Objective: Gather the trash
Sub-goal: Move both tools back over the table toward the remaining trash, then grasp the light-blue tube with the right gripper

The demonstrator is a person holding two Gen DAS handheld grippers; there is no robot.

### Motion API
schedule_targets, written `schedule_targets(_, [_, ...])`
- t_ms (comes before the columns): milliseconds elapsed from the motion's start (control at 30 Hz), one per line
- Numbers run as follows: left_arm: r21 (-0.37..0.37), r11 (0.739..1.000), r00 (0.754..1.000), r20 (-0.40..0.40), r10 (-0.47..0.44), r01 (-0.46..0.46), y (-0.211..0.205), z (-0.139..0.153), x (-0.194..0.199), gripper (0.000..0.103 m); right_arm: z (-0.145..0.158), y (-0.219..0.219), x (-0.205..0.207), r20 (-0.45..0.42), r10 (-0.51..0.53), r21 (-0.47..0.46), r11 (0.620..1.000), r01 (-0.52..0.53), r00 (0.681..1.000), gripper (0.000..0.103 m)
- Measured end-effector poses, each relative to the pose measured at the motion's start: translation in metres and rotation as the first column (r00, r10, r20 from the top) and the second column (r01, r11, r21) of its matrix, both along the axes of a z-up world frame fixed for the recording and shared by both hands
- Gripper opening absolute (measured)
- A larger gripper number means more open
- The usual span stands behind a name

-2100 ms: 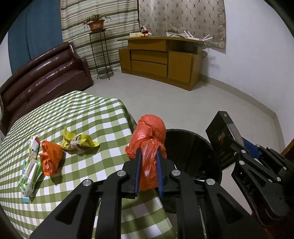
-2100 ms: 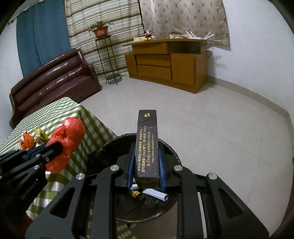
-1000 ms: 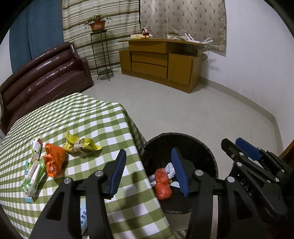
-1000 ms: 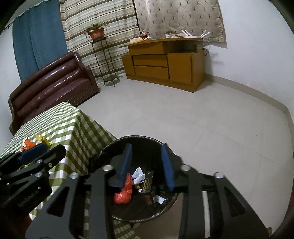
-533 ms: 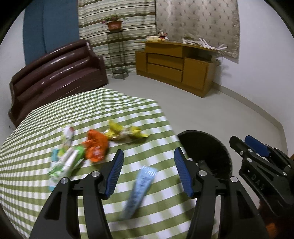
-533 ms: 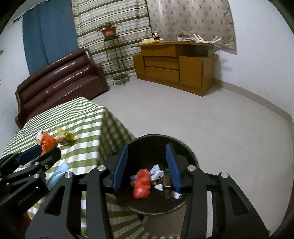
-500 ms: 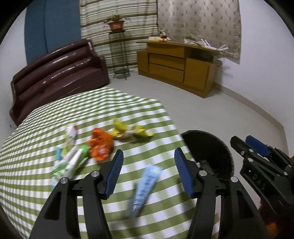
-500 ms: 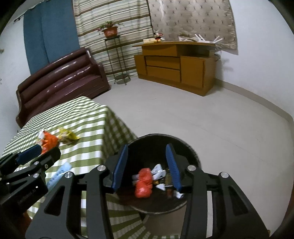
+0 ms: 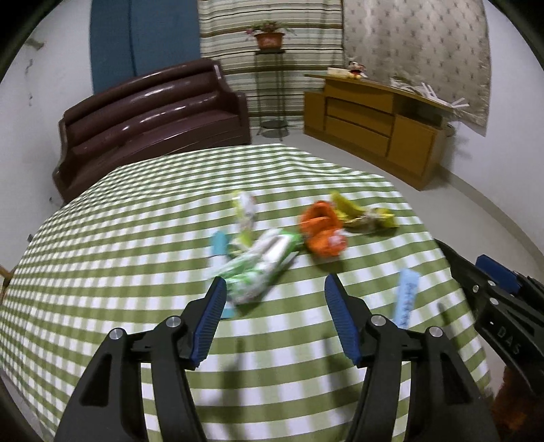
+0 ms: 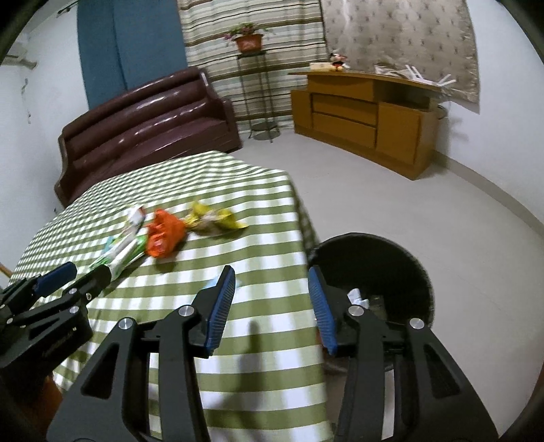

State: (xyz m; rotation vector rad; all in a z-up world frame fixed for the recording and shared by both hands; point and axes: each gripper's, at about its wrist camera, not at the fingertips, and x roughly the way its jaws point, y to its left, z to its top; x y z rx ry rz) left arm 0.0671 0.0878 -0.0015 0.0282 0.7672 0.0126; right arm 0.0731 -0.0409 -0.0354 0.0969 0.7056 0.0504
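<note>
- Trash, loose on the green-checked counter [image 9: 136,238]: orange crumpled bag [image 9: 321,231], yellow wrapper [image 9: 363,214] just beside it on its right, green-and-white packet [image 9: 261,265] in front of it, small white-green sachet [image 9: 246,210] further back, light-blue tube [image 9: 406,297] lying apart near the counter's right edge. Outlines blurred; printing unreadable.
- Trash bin [image 10: 374,265]: black, round, on the floor beside the counter's corner; some white scraps show inside.
- Left gripper [image 9: 275,319]: above the counter, blue-padded fingers [image 9: 210,319] spread apart with nothing between them; the green-and-white packet lies just past the left tip.
- Right gripper [image 10: 272,306]: over the counter's edge next to the bin, fingers [image 10: 221,306] parted, empty; the spread looks narrower than the left's.
- Surroundings: dark brown sofa [image 9: 153,115] behind the counter, wooden cabinet [image 9: 374,122] along the far wall, potted plant [image 9: 268,35] on a thin metal stand, striped curtain [image 9: 272,20], blue curtain [image 9: 142,34], pale tiled floor [image 10: 408,204].
</note>
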Motion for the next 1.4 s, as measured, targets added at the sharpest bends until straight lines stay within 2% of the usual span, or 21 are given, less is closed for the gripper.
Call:
schedule_targets(400, [-0.025, 0.995, 0.995, -0.017, 0.099, -0.099, 0.07, -0.007, -0.014, 0.06, -0.01, 0.055, 0.004, -0.073, 0.043, -0.043, 0.998, -0.046, 0.996, 0.044])
schedule_targets(800, [-0.055, 0.991, 0.992, -0.031, 0.122, -0.123, 0.102, -0.014, -0.017, 0.062, -0.024, 0.062, 0.005, -0.139, 0.006, -0.107, 0.994, -0.021, 0.99, 0.044])
schedule_targets(900, [-0.059, 0.991, 0.993, -0.031, 0.117, -0.119, 0.104, -0.015, -0.018, 0.062, -0.024, 0.061, 0.005, -0.138, -0.003, -0.113, 0.994, -0.013, 0.99, 0.039])
schedule_targets(967, [-0.06, 0.991, 0.993, -0.03, 0.114, -0.116, 0.105, -0.015, -0.019, 0.062, -0.024, 0.06, 0.005, -0.139, 0.0, -0.115, 0.993, -0.016, 0.99, 0.029])
schedule_targets(1100, [-0.065, 0.992, 0.994, -0.032, 0.105, -0.107, 0.104, -0.015, -0.019, 0.063, -0.024, 0.06, 0.004, -0.136, 0.005, -0.12, 0.993, -0.021, 0.991, 0.024])
schedule_targets(1267, [-0.067, 0.994, 0.996, -0.029, 0.084, -0.086, 0.097, -0.013, -0.013, 0.064, -0.023, 0.06, 0.002, -0.131, 0.024, -0.127, 0.991, -0.04, 0.991, 0.013])
schedule_targets(1400, [-0.078, 0.995, 0.998, -0.029, 0.063, -0.065, 0.09, -0.01, -0.009, 0.064, -0.022, 0.057, 0.001, -0.124, 0.028, -0.117, 0.992, -0.042, 0.992, 0.012])
